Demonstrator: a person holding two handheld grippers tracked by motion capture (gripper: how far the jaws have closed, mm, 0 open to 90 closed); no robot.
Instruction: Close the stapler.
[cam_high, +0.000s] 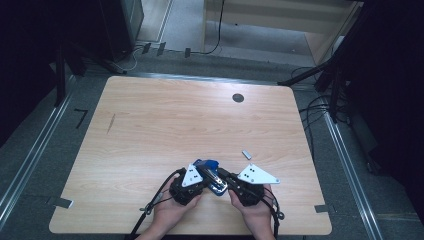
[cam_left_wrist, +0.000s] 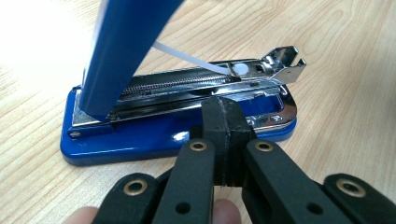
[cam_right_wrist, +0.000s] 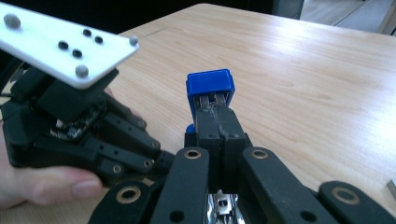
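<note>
Both grippers meet near the table's near edge: left gripper, jaws pressed together, bears on the blue stapler base; right gripper, also shut, noses under its raised lid. A staple strip lies just beyond; bare table stretches far.

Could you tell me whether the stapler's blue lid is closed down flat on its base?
No, in the left gripper view the lid is swung up, baring the metal magazine of the stapler.
</note>
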